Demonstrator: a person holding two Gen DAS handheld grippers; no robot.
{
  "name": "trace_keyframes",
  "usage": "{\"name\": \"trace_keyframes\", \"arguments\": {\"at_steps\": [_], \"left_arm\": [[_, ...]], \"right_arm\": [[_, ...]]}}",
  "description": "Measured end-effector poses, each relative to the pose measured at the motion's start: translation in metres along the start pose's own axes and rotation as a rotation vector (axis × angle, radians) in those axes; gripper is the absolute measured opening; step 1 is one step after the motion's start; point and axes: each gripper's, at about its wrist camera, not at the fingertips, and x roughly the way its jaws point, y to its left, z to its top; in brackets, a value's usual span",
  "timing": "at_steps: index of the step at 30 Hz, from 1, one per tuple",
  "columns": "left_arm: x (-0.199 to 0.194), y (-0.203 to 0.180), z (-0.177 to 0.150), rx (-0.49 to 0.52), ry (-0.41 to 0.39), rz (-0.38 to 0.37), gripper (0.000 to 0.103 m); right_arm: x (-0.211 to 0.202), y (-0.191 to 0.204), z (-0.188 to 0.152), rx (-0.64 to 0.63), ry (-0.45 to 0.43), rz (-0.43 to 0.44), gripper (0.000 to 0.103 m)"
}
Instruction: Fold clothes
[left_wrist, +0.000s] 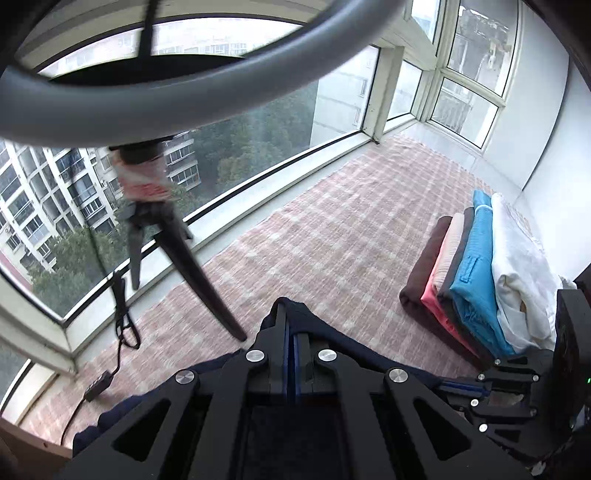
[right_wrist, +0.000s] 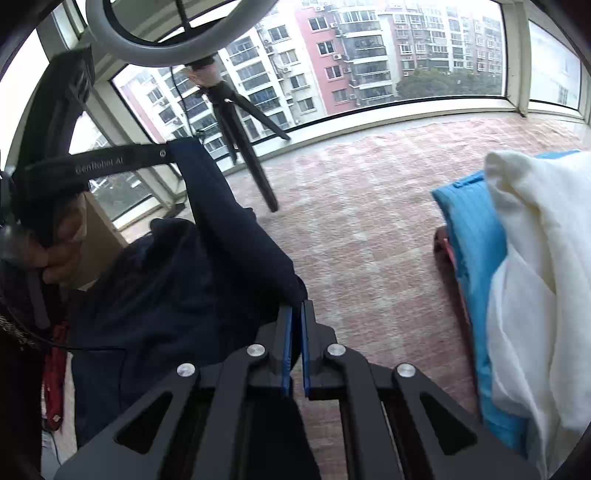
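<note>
Dark navy fabric garment (right_wrist: 177, 295) hanging slack and creased above pink checked cloth surface (left_wrist: 332, 236), pinched by closed left claw (left_wrist: 293, 328) and closed right claw (right_wrist: 295, 314), folded clothes stack (left_wrist: 476, 280) nearby.

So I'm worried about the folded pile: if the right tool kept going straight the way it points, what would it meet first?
Probably the checked cloth ahead, not the folded pile to its right.

A dark navy garment (right_wrist: 177, 295) hangs bunched, pinched between both tongs. Right of the tongs lies a pile of folded clothes (left_wrist: 476, 280).
</note>
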Motion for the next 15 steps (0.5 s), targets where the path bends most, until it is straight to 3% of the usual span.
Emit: {"name": "trace_keyframes", "arguments": {"at_steps": [3,6,9,12,14,15], "left_arm": [[0.029,-0.023,0.007,0.046,0.054,-0.012,0.006],[0.029,-0.033,0.006,0.089,0.057,-0.017,0.009],[0.010,-0.023,0.002,0.091,0.051,-0.002,0.017],[-0.009,-0.006,-0.005,0.081,0.038,-0.015,0.018],[-0.003,0.001,-0.007,0.059,0.084,-0.025,0.018],[0.003,0.001,-0.009,0.061,0.103,-0.016,0.018]], "right_arm": [[0.016,-0.015,0.001,0.030,0.044,-0.122,0.005],[0.013,-0.023,0.007,0.080,0.045,-0.074,0.007],[0.003,-0.020,0.015,0.049,0.019,-0.058,0.019],[0.005,-0.014,0.024,0.046,0.018,-0.043,0.021],[0.008,-0.008,0.026,0.034,0.025,0.019,0.022],[0.014,0.002,0.026,0.007,0.033,0.030,0.030]]}}
